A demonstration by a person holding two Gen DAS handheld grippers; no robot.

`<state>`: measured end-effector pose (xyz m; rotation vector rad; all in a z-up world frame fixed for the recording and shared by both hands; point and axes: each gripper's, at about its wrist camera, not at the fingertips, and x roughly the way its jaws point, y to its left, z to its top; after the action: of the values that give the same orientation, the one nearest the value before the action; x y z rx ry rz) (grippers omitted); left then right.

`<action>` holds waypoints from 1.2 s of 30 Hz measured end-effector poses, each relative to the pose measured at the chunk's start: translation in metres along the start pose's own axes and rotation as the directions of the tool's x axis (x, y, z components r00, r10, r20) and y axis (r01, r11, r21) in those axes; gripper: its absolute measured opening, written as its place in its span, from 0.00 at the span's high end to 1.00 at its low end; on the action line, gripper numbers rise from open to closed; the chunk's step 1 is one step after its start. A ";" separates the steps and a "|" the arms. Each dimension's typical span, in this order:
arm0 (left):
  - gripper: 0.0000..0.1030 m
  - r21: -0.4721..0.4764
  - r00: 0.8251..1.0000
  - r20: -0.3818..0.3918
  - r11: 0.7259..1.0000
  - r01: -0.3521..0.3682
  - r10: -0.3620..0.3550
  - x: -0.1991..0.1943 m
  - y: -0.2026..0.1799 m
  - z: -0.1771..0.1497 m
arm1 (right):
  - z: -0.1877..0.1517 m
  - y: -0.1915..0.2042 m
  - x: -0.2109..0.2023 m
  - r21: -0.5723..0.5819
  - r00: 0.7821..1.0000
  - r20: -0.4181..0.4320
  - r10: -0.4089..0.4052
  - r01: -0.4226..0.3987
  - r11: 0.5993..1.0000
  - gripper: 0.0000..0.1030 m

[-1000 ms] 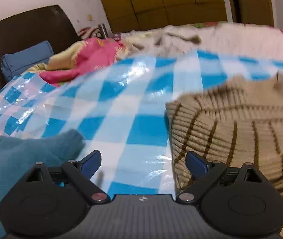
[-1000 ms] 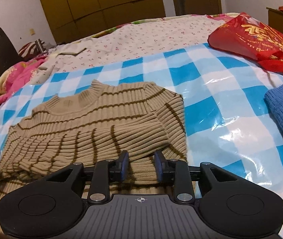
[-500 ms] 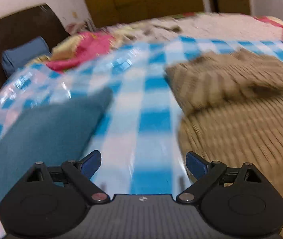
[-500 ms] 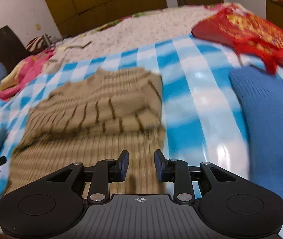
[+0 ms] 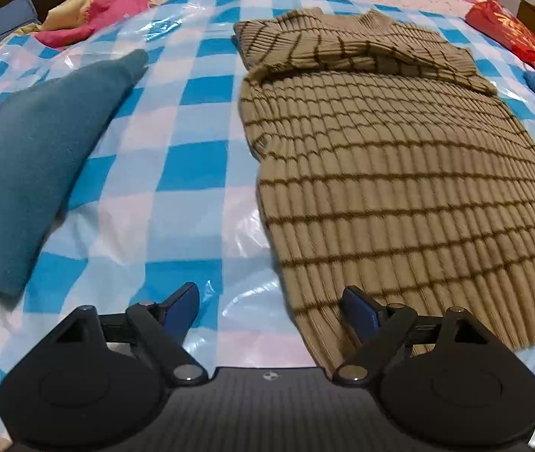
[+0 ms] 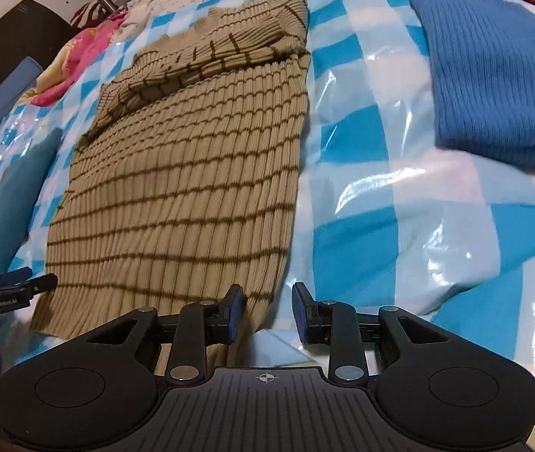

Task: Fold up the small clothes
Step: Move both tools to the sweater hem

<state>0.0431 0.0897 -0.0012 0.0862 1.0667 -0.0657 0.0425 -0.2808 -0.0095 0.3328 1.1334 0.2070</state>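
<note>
Hovering at the sweater point(image 5: 399, 173) hem, long axis running straight ahead; left tool point(image 5: 269, 303) spread wide, right tool point(image 6: 267, 310) part-spread, both gripping nothing.

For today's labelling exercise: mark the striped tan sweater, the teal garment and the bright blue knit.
striped tan sweater point(image 5: 399, 173): left wrist view, middle of its body.
teal garment point(image 5: 30, 158): left wrist view, its broad middle.
bright blue knit point(image 6: 493, 75): right wrist view, centre of the fabric.
</note>
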 end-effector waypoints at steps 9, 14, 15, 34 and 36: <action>0.21 0.046 0.999 -0.010 0.998 0.047 -0.047 -0.017 -0.015 -0.013 | -0.007 -0.002 -0.010 -0.008 0.998 -0.010 0.058 -0.058 0.998 0.72; 0.25 0.016 0.995 -0.064 0.997 0.081 -0.080 -0.006 -0.014 -0.012 | -0.005 -0.003 -0.005 0.029 0.992 -0.006 0.124 -0.124 0.992 0.70; 0.31 0.004 0.994 -0.063 0.996 0.090 -0.090 -0.008 -0.013 -0.011 | -0.005 -0.004 -0.002 0.030 0.992 -0.011 0.125 -0.125 0.992 0.70; 0.61 -0.076 0.970 -0.104 0.974 0.213 -0.220 -0.007 -0.007 -0.011 | -0.005 -0.014 0.001 0.113 0.968 -0.049 0.247 -0.241 0.964 0.73; 0.61 -0.097 0.968 -0.098 0.970 0.223 -0.232 -0.006 -0.004 -0.011 | -0.007 -0.014 0.002 0.119 0.963 -0.053 0.265 -0.258 0.959 0.73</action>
<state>0.0298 0.0871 -0.0014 -0.1117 1.1839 -0.2250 0.0371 -0.2924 -0.0186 0.5799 1.1690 0.3920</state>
